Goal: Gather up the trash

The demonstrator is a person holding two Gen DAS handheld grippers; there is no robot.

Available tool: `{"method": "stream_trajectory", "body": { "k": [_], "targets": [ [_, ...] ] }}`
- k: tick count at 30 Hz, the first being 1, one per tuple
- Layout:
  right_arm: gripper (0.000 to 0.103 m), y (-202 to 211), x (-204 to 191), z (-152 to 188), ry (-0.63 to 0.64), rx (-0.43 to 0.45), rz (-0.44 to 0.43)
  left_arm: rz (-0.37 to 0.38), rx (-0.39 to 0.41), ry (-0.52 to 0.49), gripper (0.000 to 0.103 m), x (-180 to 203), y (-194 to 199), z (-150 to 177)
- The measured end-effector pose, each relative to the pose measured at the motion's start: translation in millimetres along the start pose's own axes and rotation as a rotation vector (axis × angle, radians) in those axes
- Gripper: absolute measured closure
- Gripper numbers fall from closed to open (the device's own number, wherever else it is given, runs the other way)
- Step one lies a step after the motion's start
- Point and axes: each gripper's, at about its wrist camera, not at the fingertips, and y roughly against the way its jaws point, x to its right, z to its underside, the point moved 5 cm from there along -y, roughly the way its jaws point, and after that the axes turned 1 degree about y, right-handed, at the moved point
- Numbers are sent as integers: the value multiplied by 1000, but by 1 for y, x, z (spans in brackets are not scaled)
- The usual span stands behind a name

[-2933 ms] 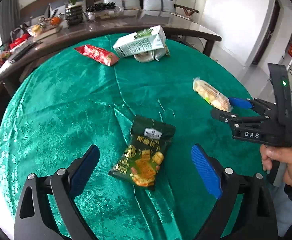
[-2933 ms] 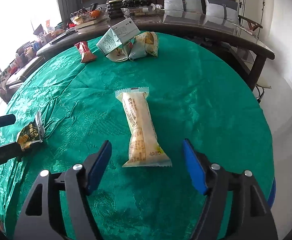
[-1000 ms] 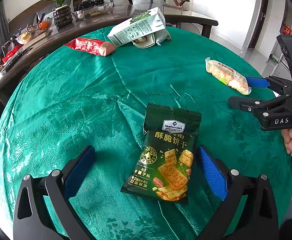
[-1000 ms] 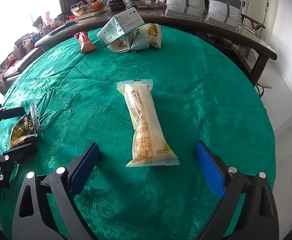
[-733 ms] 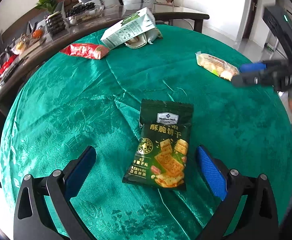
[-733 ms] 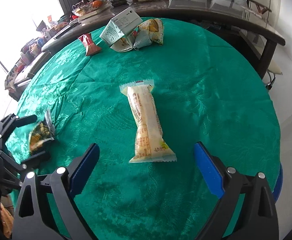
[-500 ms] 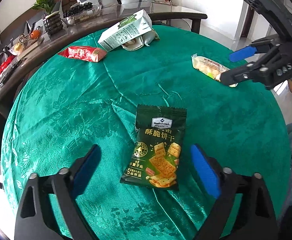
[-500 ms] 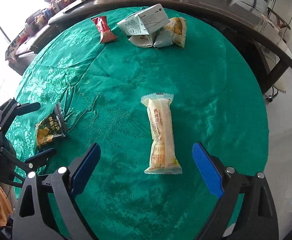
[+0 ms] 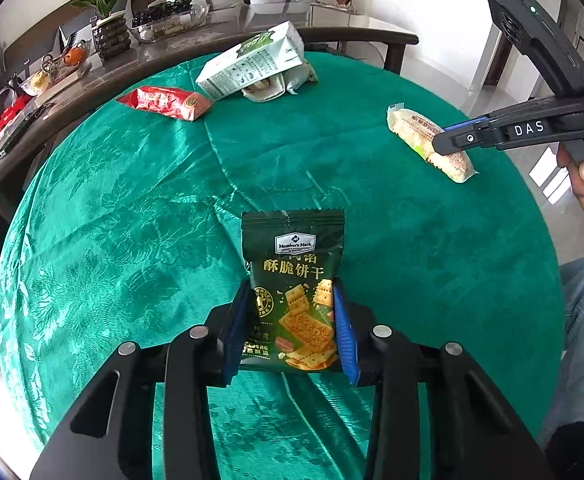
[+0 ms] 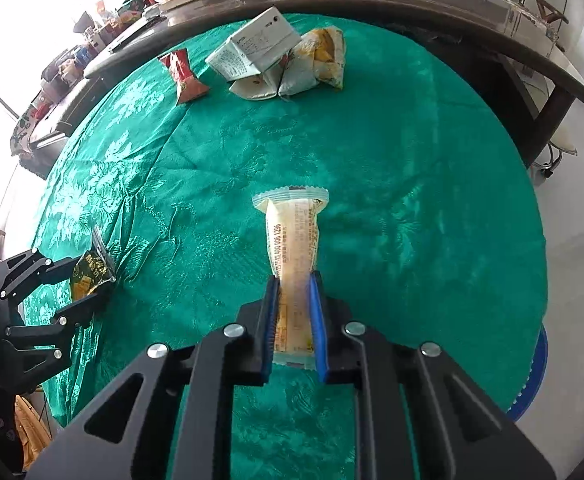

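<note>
- The left wrist view looks steeply down along its own left gripper (image 9: 294, 320) onto the round green tablecloth (image 9: 132, 208), close over the dark cracker bag (image 9: 294, 280) at the near edge
- It faces across the table toward the milk carton (image 9: 252, 64) and the long sideboard (image 9: 332, 28) behind; the right gripper (image 9: 448, 140) shows on its right side
- The right wrist view looks down more steeply along its own right gripper (image 10: 294, 320), close over the pale long packet (image 10: 294, 240)
- Both views share the tablecloth (image 10: 412, 160), the carton (image 10: 252, 52), the red packet (image 10: 184, 76), both packets and each other's gripper; the left gripper (image 10: 80, 284) sits at the left edge here
</note>
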Motion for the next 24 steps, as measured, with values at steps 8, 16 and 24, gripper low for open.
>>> {"method": "stream_trajectory", "body": {
  "k": [8,16,24],
  "targets": [
    [88,35,28,11,-75,109,-65,83,41,99,66,19,8,-16],
    [88,70,93,48,-191,153,-114,161,51,24,66,91,4,-53],
    [88,97,193,100,-335,167,21,287,29,-80,66,207,-20,-100]
  ]
}}
